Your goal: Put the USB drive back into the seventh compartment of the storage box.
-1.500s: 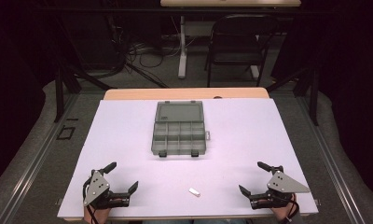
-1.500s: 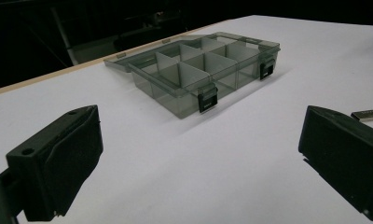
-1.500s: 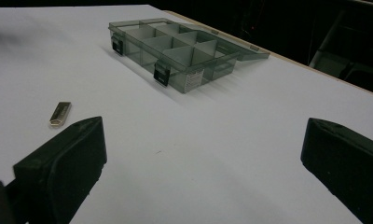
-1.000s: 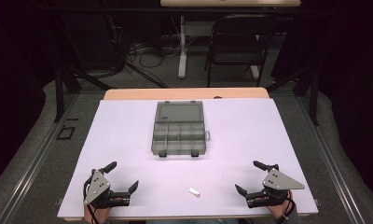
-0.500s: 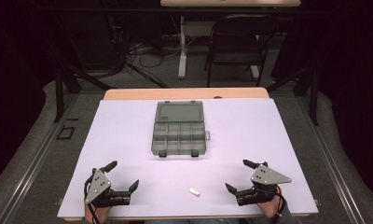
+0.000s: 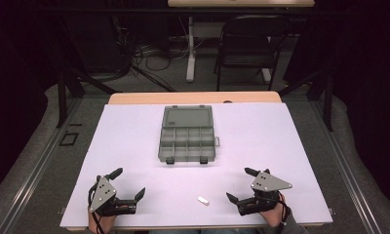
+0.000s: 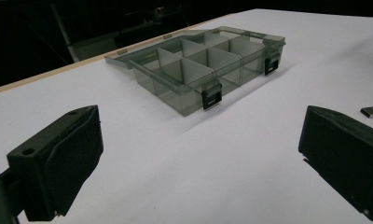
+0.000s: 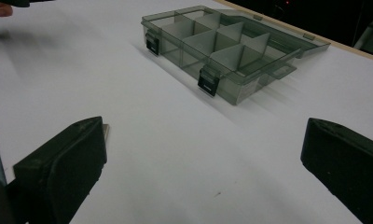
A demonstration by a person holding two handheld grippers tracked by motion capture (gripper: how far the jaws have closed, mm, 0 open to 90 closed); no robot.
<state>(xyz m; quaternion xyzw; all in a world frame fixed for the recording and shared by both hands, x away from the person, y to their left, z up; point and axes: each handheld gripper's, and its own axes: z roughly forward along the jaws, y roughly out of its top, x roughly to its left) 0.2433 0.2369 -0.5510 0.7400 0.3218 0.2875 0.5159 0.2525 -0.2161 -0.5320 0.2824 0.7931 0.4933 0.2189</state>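
Your hands are mostly cut off at the near edge of the high view — only a sleeve and knuckles are showing behind each gripper. The small white piece point(image 6: 203, 200) is lying on the near part of the surface between your grippers; it is too small to identify, and in the left gripper view it is clipped by the right edge. The white surface point(image 6: 290, 146) is covering a wooden top whose far edge is peeking out; beyond it, a dark room is holding a folding chair point(image 6: 246, 46) and tangled cables point(image 6: 144, 56). The grey compartment box point(image 6: 188, 134) is sitting open at the middle, lid lying flat on the far side, compartments looking empty. Your left gripper point(image 6: 128, 184) and right gripper point(image 6: 241, 184) are both spread wide, gripping nothing — each hovering near you, well apart from the box.
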